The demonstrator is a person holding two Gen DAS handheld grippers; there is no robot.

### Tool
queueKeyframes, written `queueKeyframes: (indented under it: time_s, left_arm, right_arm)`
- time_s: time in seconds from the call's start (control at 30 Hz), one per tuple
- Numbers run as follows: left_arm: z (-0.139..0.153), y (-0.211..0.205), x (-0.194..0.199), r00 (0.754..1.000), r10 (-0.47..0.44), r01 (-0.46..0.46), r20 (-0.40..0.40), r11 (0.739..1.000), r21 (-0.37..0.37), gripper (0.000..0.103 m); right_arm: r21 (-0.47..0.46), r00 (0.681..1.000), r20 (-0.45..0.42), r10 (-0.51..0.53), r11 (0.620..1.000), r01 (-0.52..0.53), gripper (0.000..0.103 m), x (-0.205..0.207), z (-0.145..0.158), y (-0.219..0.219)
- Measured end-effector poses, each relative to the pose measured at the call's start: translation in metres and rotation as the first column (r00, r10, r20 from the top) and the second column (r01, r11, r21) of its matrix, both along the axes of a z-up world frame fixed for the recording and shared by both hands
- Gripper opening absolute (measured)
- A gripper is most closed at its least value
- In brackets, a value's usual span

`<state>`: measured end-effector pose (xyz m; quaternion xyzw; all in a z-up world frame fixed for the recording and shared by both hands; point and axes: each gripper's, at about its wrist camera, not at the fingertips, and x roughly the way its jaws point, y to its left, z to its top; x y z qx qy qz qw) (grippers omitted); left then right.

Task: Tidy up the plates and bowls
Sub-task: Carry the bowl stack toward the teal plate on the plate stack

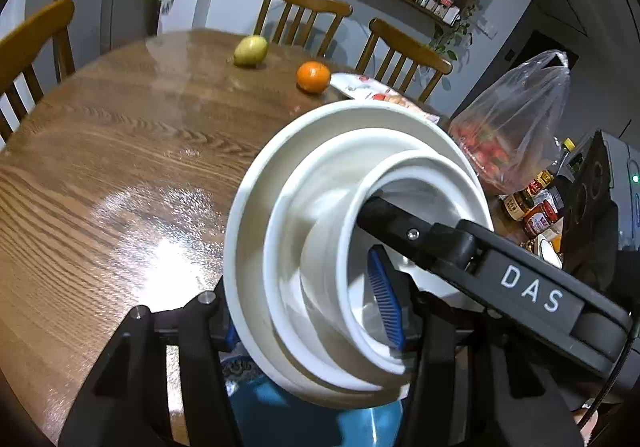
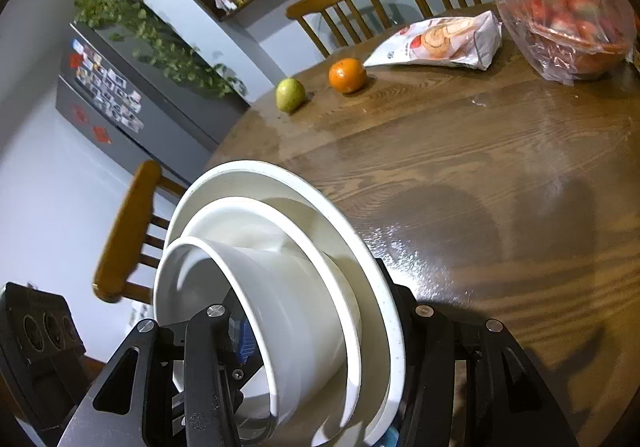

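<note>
Crockery like this is heavy, hard and slick, and I judge the nested white stack [image 1: 320,247] to be the most breakable thing on the table [image 1: 120,151]: a wide plate [image 2: 384,307] outermost, a shallower dish inside it, and a deep bowl [image 2: 280,327] innermost, all tipped up on edge rather than lying flat. My left hand-held gripper [image 1: 316,331] is closed across the stack's lower rim, one finger behind the plate and the blue ribbed pad [image 1: 386,303] pressing inside the bowl. My right hand-held gripper [image 2: 316,351] is clamped on the opposite side in the same way, one finger inside the bowl and the other behind the plate. Since the three pieces are only nested, not joined, I expect they could slide against each other if the tilt grows, so a hold that pinches all the rims together seems safest, with both sides kept level. A blue dish [image 1: 320,419] sits just below the stack, and whether they touch I cannot tell. Farther across the table lie a pear [image 1: 251,51], an orange [image 1: 313,77], a snack packet [image 2: 440,43] and a plastic bag [image 1: 516,123] of red fruit, all well apart from the stack.
</note>
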<state>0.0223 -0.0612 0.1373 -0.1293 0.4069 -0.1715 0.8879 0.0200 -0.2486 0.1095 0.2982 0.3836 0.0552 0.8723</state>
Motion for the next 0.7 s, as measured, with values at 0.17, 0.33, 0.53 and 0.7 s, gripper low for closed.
queueKeyframes:
  time_s: [0.17,0.33,0.53,0.7]
  left_arm:
    - [0.007,0.01,-0.023,1.0,0.0,0.0,0.0,1.0,-0.024,0.051]
    - [0.012,0.017,-0.046,1.0,0.017,-0.016,0.021,0.999,-0.029,0.051]
    - [0.014,0.023,-0.068,0.999,0.028,-0.027,0.024,0.999,-0.024,0.051]
    - [0.014,0.024,-0.085,0.999,0.032,-0.031,0.028,0.999,-0.02,0.051]
  right_arm:
    - [-0.036,1.0,0.021,-0.005,0.999,0.006,0.052,-0.022,0.014,0.009]
    - [-0.049,0.999,0.045,0.018,0.999,-0.015,0.052,-0.041,0.022,0.02]
    - [-0.047,0.998,0.051,0.034,0.998,-0.032,0.052,-0.062,0.023,0.028]
    - [-0.048,0.997,0.06,0.042,0.998,-0.039,0.052,-0.079,0.023,0.032]
